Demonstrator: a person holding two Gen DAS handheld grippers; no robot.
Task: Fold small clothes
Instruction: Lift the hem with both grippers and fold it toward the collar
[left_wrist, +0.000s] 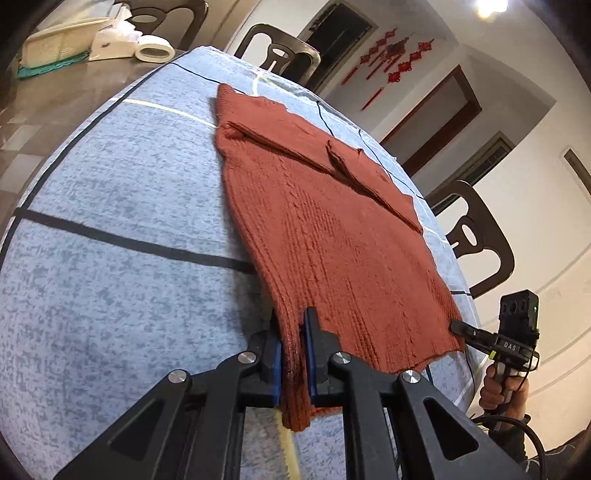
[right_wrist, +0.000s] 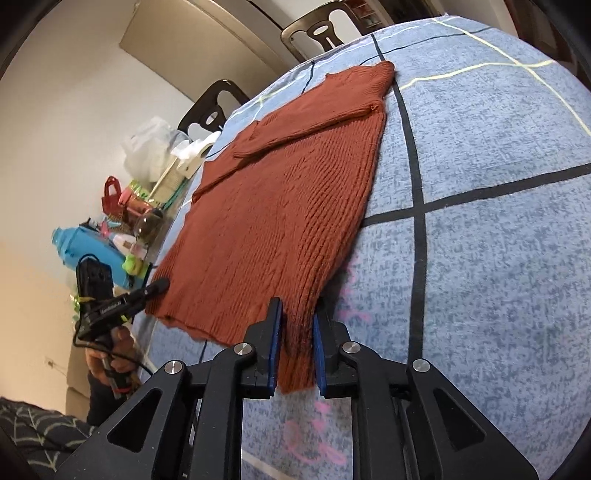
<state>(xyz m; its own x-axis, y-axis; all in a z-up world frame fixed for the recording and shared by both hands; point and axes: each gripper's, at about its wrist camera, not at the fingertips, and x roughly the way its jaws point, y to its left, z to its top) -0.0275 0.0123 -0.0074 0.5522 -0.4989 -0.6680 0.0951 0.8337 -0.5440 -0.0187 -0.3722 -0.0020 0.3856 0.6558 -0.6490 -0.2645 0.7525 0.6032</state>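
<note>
A rust-red ribbed knit sweater (left_wrist: 332, 229) lies flat on a table draped in a mottled blue cloth with black and pale-yellow grid lines (left_wrist: 110, 258), its sleeves folded across the body. At the near hem, the left gripper (left_wrist: 293, 325) pinches one corner of the knit between its blue-padded jaws, while the right gripper (right_wrist: 297, 314) pinches the other corner the same way. A hand (left_wrist: 498, 387) grips the right tool's handle; dark chairs (left_wrist: 476, 240) ring the table.
</note>
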